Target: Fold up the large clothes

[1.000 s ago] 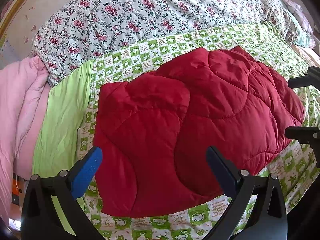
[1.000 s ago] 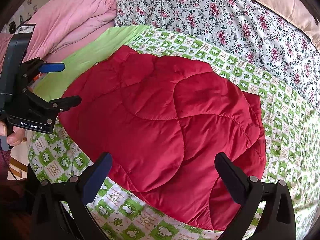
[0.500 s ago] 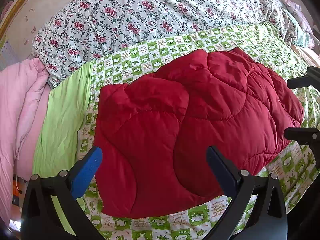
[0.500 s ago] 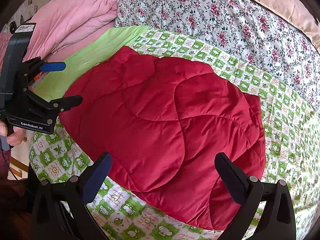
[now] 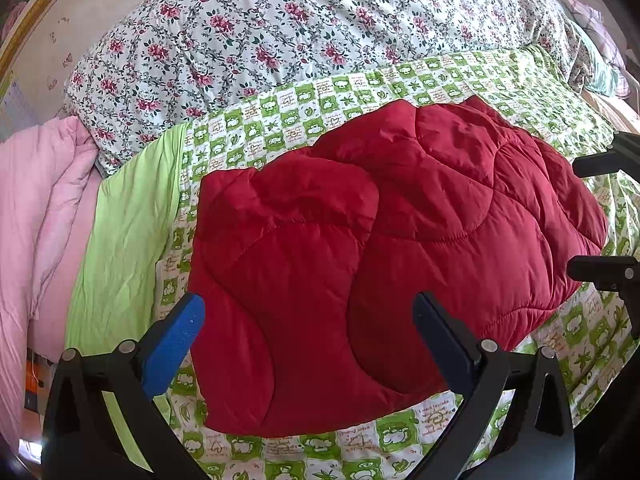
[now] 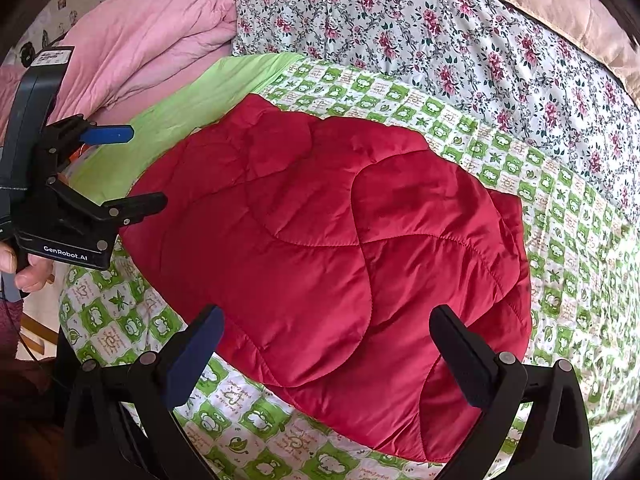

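A red quilted padded garment (image 5: 380, 256) lies folded into a thick block on the green-and-white checked bedsheet (image 5: 360, 92). In the right wrist view the same garment (image 6: 340, 248) fills the middle. My left gripper (image 5: 308, 316) hovers open above the garment's near edge, holding nothing. It also shows at the left of the right wrist view, the left gripper (image 6: 140, 168) held by a hand (image 6: 24, 268). My right gripper (image 6: 328, 332) is open too, over the garment's near right part, empty. Its black fingers (image 5: 600, 268) poke in at the right edge of the left wrist view.
A floral duvet (image 5: 300, 32) is heaped behind the sheet. A pink quilt (image 6: 152, 36) is piled at the left, beside a plain lime-green strip of sheet (image 5: 128, 232). A beige pillow (image 6: 560, 4) lies at the far right. The bed's near edge runs under the grippers.
Almost nothing differs; both grippers stay open over the garment, with only a very slight shift of the views. The garment lies as before.
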### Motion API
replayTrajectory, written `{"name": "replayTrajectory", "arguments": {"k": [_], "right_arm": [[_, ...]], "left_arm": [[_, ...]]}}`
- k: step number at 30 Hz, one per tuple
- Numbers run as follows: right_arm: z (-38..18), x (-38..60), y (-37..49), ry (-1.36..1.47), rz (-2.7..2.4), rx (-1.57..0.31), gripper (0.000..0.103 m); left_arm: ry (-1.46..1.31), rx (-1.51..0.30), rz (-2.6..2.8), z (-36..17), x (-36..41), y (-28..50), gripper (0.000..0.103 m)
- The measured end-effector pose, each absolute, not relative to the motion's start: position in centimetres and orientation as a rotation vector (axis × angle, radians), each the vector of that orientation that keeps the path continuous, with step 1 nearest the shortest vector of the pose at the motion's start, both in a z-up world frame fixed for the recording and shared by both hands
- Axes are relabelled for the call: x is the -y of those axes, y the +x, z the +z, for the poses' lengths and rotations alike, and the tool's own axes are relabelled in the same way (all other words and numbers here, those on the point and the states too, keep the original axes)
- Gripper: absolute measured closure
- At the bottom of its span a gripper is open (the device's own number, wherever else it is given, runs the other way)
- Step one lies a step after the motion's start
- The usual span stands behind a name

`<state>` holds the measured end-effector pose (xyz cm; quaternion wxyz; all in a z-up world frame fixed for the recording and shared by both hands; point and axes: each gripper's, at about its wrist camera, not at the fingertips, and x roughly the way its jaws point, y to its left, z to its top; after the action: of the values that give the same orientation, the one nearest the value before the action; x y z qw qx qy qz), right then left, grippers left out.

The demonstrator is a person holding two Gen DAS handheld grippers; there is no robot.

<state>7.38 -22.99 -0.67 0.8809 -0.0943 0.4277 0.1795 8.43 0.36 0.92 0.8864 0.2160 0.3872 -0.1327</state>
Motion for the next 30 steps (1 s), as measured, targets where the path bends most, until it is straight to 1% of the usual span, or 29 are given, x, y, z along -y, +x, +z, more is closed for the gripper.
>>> {"name": "replayTrajectory", "arguments": {"k": [30], "right_arm": [[-0.7,23.9,8.7,-0.173,0.366,-0.878,0.000]], "left_arm": [[0.416,-0.795,-0.258,0.9,-0.6,9.4,0.000]]}}
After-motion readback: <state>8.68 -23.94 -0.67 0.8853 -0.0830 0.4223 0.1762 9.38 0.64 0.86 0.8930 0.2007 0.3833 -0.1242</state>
